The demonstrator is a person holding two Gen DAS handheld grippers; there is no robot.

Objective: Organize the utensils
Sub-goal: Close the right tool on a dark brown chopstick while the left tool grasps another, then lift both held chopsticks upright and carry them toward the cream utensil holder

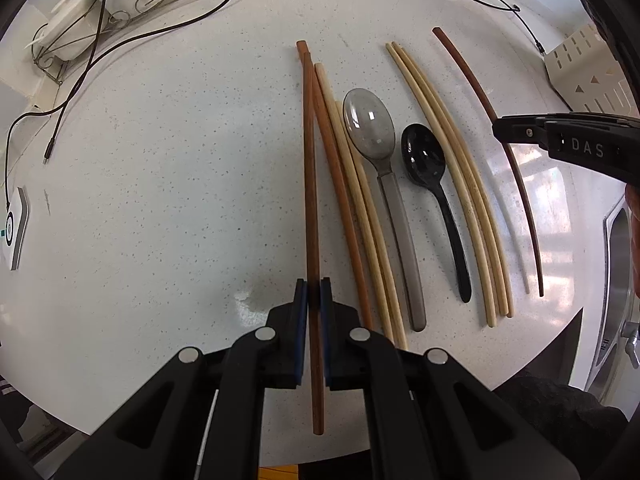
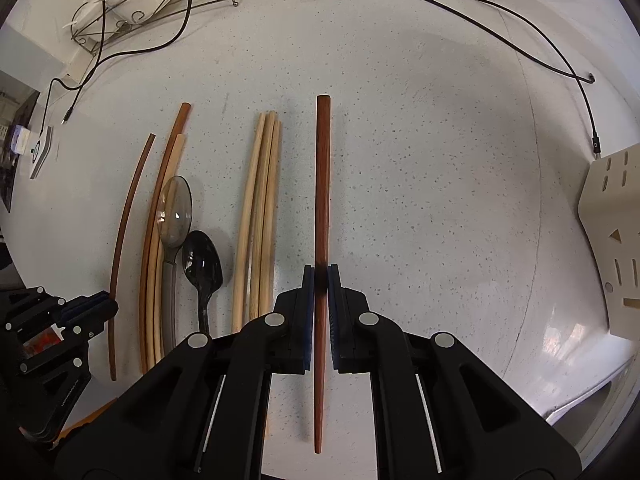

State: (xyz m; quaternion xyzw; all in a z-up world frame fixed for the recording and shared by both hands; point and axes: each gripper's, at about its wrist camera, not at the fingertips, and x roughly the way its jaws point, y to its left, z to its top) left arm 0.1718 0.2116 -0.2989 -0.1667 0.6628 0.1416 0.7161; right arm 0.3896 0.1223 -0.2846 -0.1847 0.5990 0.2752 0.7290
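Note:
My left gripper is shut on a brown chopstick that runs lengthwise between its blue pads. A second brown chopstick lies just to its right on the white counter, then pale chopsticks, a clear grey spoon, a black spoon and more pale chopsticks. My right gripper is shut on a reddish-brown chopstick, to the right of that row. From the right wrist view, the left gripper appears at the lower left, gripping its chopstick.
A wire dish rack with white bowls stands at the back left, with black cables trailing over the counter. A cream perforated holder stands at the right edge. A steel sink lies far right, and a small white device far left.

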